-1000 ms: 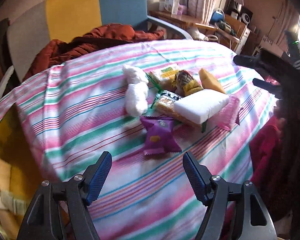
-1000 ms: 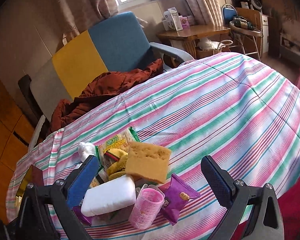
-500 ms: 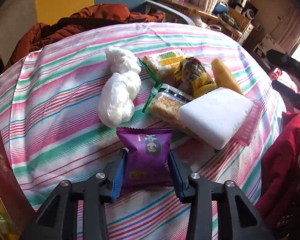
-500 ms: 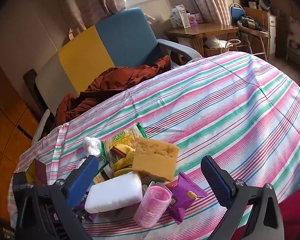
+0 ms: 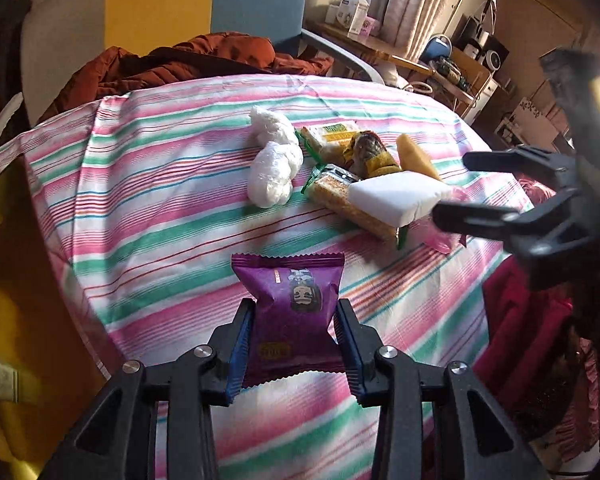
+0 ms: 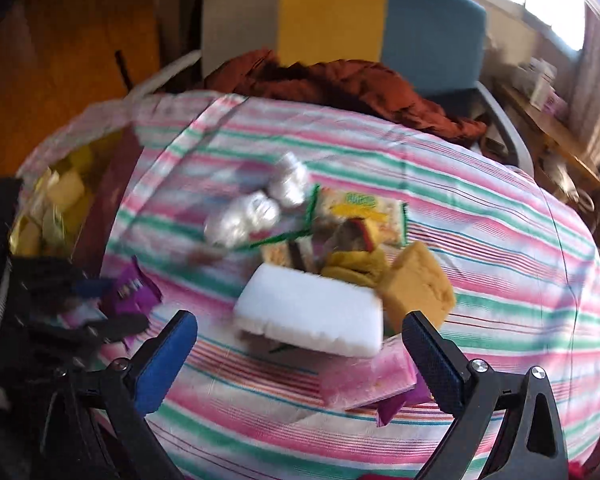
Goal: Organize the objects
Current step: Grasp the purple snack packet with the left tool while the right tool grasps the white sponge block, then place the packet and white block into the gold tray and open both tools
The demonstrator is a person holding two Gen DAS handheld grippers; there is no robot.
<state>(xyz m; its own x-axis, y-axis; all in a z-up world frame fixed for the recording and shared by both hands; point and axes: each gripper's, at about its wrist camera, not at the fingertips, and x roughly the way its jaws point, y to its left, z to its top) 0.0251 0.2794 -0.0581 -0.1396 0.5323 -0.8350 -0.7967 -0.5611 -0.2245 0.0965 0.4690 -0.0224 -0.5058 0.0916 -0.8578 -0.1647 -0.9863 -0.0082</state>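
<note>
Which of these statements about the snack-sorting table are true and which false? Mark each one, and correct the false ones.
1. The left gripper is shut on the purple snack packet. True.
2. The right gripper is clamped on the white foam block. False: its jaws stand wide open, with the block lying ahead between them, untouched.
3. The white foam block rests partly on a clear-wrapped cracker pack. True.
4. The tablecloth is plain blue. False: it is striped in pink, green and white.
5. The white plastic bundle lies on top of the foam block. False: it lies apart from it, directly on the cloth.
</note>
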